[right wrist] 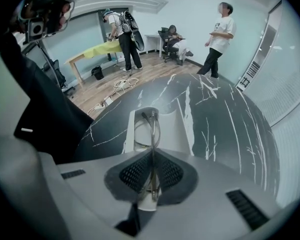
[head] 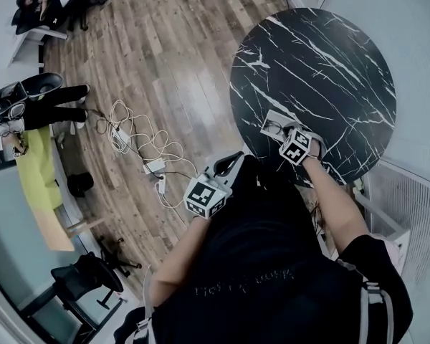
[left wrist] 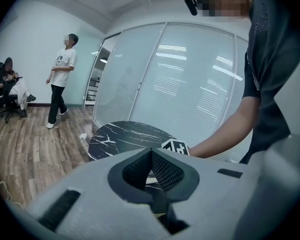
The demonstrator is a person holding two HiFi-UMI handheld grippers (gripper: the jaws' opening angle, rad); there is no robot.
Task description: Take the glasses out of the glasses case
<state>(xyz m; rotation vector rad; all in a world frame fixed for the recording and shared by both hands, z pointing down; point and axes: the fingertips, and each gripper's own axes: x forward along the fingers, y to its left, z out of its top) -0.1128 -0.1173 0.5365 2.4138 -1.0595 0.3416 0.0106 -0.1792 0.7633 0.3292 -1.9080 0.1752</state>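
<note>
An open white glasses case [head: 269,117] lies on the near edge of the round black marble table [head: 330,63]. In the right gripper view the case [right wrist: 177,126] sits just beyond the jaws. My right gripper [right wrist: 152,153] is shut on the thin-framed glasses [right wrist: 151,126], whose front end hangs over the case. In the head view the right gripper [head: 285,133] stands right at the case. My left gripper [head: 228,167] is held off the table near the person's body. In its own view the left gripper [left wrist: 151,154] is shut with nothing in it.
White cables and power strips [head: 140,143] lie on the wood floor left of the table. A yellow-green table [head: 39,178] and a chair [head: 86,274] stand at the far left. Two people [right wrist: 217,34] stand beyond the table. A glass wall [left wrist: 190,84] lies behind it.
</note>
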